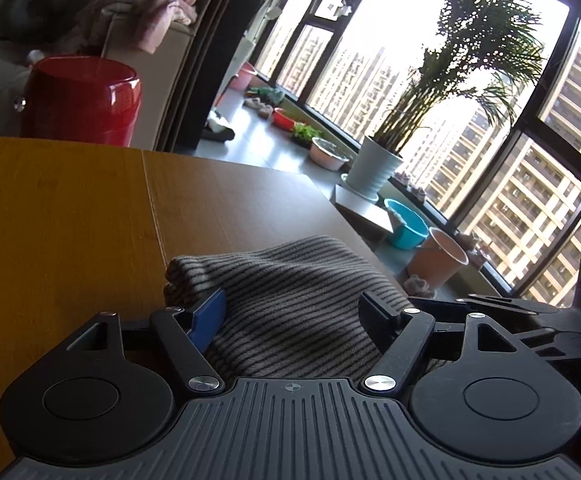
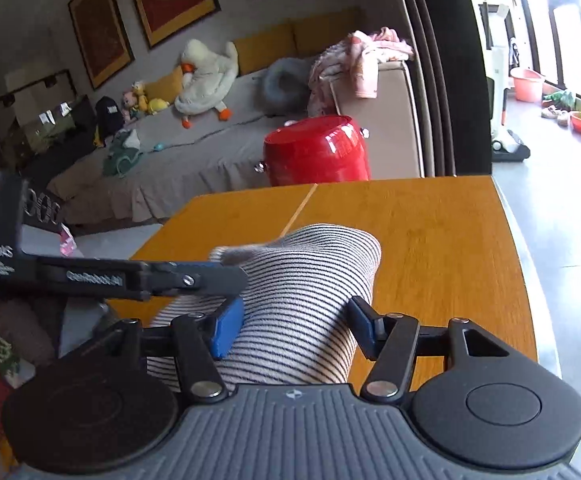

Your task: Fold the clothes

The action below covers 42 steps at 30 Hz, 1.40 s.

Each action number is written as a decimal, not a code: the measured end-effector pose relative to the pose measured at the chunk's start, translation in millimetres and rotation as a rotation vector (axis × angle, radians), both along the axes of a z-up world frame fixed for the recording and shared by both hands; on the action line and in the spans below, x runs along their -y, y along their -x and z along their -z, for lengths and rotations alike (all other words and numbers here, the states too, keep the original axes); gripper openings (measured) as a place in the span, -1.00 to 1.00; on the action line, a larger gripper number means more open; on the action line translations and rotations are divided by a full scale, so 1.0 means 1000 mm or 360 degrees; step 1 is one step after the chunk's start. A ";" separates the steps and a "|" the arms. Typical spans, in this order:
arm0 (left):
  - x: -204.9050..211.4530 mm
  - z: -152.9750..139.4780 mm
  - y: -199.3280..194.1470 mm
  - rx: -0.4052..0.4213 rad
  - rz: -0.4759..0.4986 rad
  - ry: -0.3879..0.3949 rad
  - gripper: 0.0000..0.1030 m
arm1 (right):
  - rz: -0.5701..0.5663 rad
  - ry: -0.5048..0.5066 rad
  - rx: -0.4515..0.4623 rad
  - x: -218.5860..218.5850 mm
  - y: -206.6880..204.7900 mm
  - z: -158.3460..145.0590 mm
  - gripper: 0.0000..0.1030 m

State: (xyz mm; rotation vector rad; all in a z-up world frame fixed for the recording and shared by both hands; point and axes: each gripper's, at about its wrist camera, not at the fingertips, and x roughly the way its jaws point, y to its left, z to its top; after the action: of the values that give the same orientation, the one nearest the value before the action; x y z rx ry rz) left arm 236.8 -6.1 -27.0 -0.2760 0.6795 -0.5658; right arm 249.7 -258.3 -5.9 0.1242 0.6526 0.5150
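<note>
A wooden table fills the mid-ground in both views, w/ a seam running across its top. Behind it a grey sofa is seen in the right wrist view, w/ a plush duck and small toys on the seat and a pink blanket draped over the armrest. A red bin stands between sofa and table. In the left wrist view tall windows are seen past the table's edge, w/ a potted palm and several basins along the sill.

The striped garment lies on the table nr the edge closest to the cameras, bunched into a rolled, elongated mass. Its long axis is seen running roughly along each gripper's fingers, away from the cameras toward the far side of the table; the rounded far end points at the bin in the right wrist view. The stripes run across that axis.

The left gripper is set w/ its jaws wide apart, straddling the garment; the blue pad on one finger touches the cloth's folded side, the other finger is at the opposite flank. Nothing is clamped.

The right gripper is likewise spread, fingers on either side of the roll, cloth between them but not pinched. The left gripper's body is seen crossing at the left of this view, its tip at the garment.
</note>
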 end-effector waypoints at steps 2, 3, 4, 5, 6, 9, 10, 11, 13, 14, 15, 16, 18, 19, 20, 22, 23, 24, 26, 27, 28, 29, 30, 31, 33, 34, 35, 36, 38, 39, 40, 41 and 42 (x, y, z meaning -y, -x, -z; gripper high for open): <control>0.002 -0.003 0.003 0.0016 0.0007 -0.0030 0.47 | 0.0033 -0.0022 -0.0043 0.004 -0.002 0.011 0.13; 0.003 -0.004 0.005 0.0022 0.0009 -0.0043 0.47 | 0.0048 -0.0033 -0.0062 0.006 -0.003 0.016 0.14; 0.002 -0.006 0.006 0.0022 0.0003 -0.0049 0.47 | 0.0054 -0.0040 -0.0060 0.007 -0.002 0.017 0.15; 0.000 -0.009 0.008 0.0017 -0.0010 -0.0046 0.47 | 0.0061 -0.0046 -0.0059 0.008 -0.001 0.017 0.17; -0.005 -0.013 0.013 0.0011 -0.0026 -0.0030 0.47 | 0.0067 -0.0052 -0.0058 0.009 0.000 0.018 0.20; -0.022 -0.020 0.032 -0.0016 -0.0072 0.0020 0.65 | 0.0070 -0.0065 -0.0055 0.014 0.004 0.015 0.30; -0.025 -0.018 0.037 -0.0061 -0.0065 0.0047 0.66 | 0.0066 -0.0089 -0.0061 0.018 0.005 0.015 0.39; -0.028 -0.016 0.042 -0.0106 -0.0058 0.0075 0.67 | 0.0060 -0.0115 -0.0068 0.023 0.007 0.014 0.43; -0.027 -0.008 0.050 -0.0196 -0.0024 0.0121 0.72 | 0.0034 -0.0198 -0.0121 0.033 0.010 0.018 0.52; -0.024 -0.003 0.052 -0.0240 -0.0001 0.0141 0.72 | 0.0028 -0.0238 -0.0158 0.036 0.010 0.022 0.53; -0.021 0.002 0.054 -0.0274 0.0021 0.0152 0.72 | 0.0028 -0.0275 -0.0192 0.039 0.011 0.026 0.54; -0.015 0.008 0.055 -0.0280 0.0042 0.0139 0.69 | 0.0030 -0.0306 -0.0216 0.041 0.011 0.031 0.54; -0.013 0.014 0.054 -0.0272 0.0047 0.0120 0.61 | 0.0035 -0.0346 -0.0227 0.043 0.013 0.035 0.54; -0.015 0.016 0.053 -0.0262 0.0040 0.0112 0.45 | 0.0022 -0.0348 -0.0218 0.042 0.014 0.035 0.39; -0.016 0.018 0.052 -0.0252 0.0033 0.0104 0.40 | -0.0003 -0.0333 -0.0201 0.038 0.014 0.032 0.22; -0.020 0.021 0.051 -0.0232 0.0019 0.0089 0.26 | -0.0038 -0.0270 -0.0162 0.026 0.011 0.027 0.20; -0.024 0.023 0.049 -0.0224 0.0000 0.0086 0.22 | -0.0053 -0.0248 -0.0154 0.018 0.004 0.027 0.20; -0.038 0.023 0.044 -0.0219 -0.0046 0.0096 0.19 | -0.0068 -0.0225 -0.0146 0.010 -0.003 0.026 0.20; -0.064 0.025 0.033 -0.0210 -0.0139 0.0117 0.17 | -0.0111 -0.0209 -0.0143 -0.011 -0.022 0.025 0.20; -0.077 0.026 0.028 -0.0205 -0.0186 0.0127 0.17 | -0.0138 -0.0212 -0.0147 -0.023 -0.033 0.025 0.20; -0.091 0.027 0.023 -0.0200 -0.0233 0.0137 0.17 | -0.0165 -0.0215 -0.0150 -0.036 -0.044 0.026 0.20; -0.104 0.028 0.018 -0.0196 -0.0279 0.0147 0.17 | -0.0185 -0.0212 -0.0148 -0.051 -0.054 0.026 0.20; -0.117 0.029 0.013 -0.0191 -0.0326 0.0157 0.18 | -0.0206 -0.0208 -0.0144 -0.066 -0.064 0.026 0.20; -0.130 0.029 0.008 -0.0186 -0.0373 0.0167 0.19 | -0.0229 -0.0200 -0.0137 -0.084 -0.076 0.026 0.20; -0.157 0.031 -0.002 -0.0176 -0.0466 0.0188 0.19 | -0.0265 -0.0175 -0.0108 -0.119 -0.097 0.027 0.21; -0.170 0.032 -0.007 -0.0171 -0.0512 0.0198 0.20 | -0.0278 -0.0159 -0.0088 -0.135 -0.107 0.028 0.21; -0.181 0.033 -0.013 -0.0165 -0.0553 0.0203 0.21 | -0.0288 -0.0150 -0.0073 -0.149 -0.117 0.029 0.21; -0.188 0.032 -0.018 -0.0156 -0.0578 0.0196 0.22 | -0.0293 -0.0149 -0.0070 -0.161 -0.127 0.030 0.22; -0.201 0.031 -0.028 -0.0139 -0.0623 0.0187 0.23 | -0.0310 -0.0150 -0.0073 -0.179 -0.142 0.032 0.23; -0.207 0.032 -0.030 -0.0137 -0.0634 0.0201 0.23 | -0.0319 -0.0150 -0.0075 -0.187 -0.148 0.034 0.24; -0.210 0.032 -0.031 -0.0134 -0.0639 0.0212 0.23 | -0.0327 -0.0156 -0.0079 -0.190 -0.152 0.036 0.26; -0.211 0.032 -0.032 -0.0127 -0.0637 0.0214 0.23 | -0.0334 -0.0163 -0.0082 -0.194 -0.156 0.038 0.28; -0.211 0.033 -0.031 -0.0117 -0.0632 0.0209 0.23 | -0.0336 -0.0173 -0.0085 -0.195 -0.158 0.040 0.34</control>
State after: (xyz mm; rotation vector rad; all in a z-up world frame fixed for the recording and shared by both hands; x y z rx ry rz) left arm 267.9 205.4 -59.5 -0.5430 0.6380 -0.2209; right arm 408.0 -62.9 -46.0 0.1727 0.6940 0.7534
